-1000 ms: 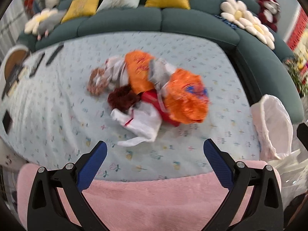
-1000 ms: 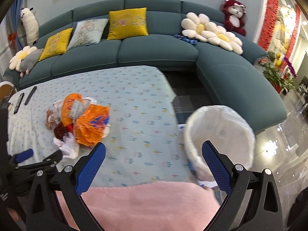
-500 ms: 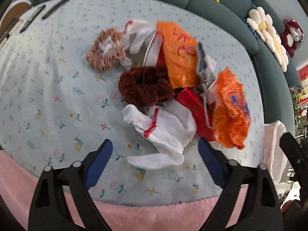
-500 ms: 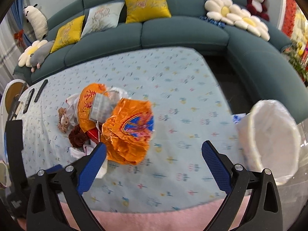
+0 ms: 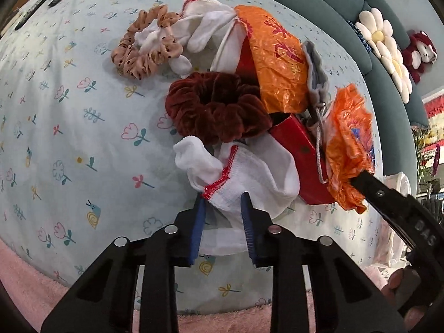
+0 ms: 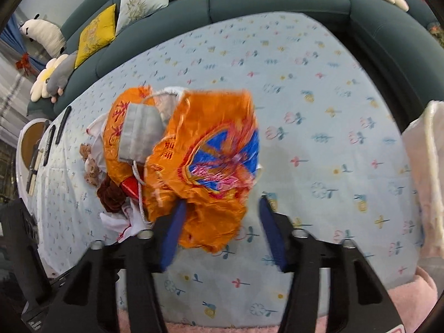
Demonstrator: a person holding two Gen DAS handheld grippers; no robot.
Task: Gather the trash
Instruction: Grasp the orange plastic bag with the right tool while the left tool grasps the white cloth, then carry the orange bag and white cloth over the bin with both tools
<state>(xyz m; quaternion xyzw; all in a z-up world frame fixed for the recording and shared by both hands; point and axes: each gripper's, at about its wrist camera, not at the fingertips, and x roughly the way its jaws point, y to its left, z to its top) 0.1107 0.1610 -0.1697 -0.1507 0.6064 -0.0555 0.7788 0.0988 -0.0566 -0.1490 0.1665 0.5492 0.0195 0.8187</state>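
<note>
Teal sofa cushions curve round the far side of a low table under a pale flower-print cloth, and the trash sits heaped at its middle. At the near edge of that heap lies a white sock with a red-stitched cuff, its long axis running roughly left to right across the left wrist view, so the left gripper meets it crosswise from the near side. Its jaws have just been closing, and the blue pads now sit on either side of the sock's near edge, apparently pinching the cloth. Just right of the sock are a red box and a crumpled orange wrapper. The right gripper has come in over that wrapper's near end; its jaws have just been closing too. The left pad touches the foil while the right pad stands clear of it, so the wrapper lies between the fingers without being gripped yet. A dark red scrunchie lies just beyond the sock, and a tan scrunchie sits further off to the left. Well to the right, past the table edge, a white-lined bin waits. The right hand is nearer to it, so each catch would probably have to travel rightward.
</note>
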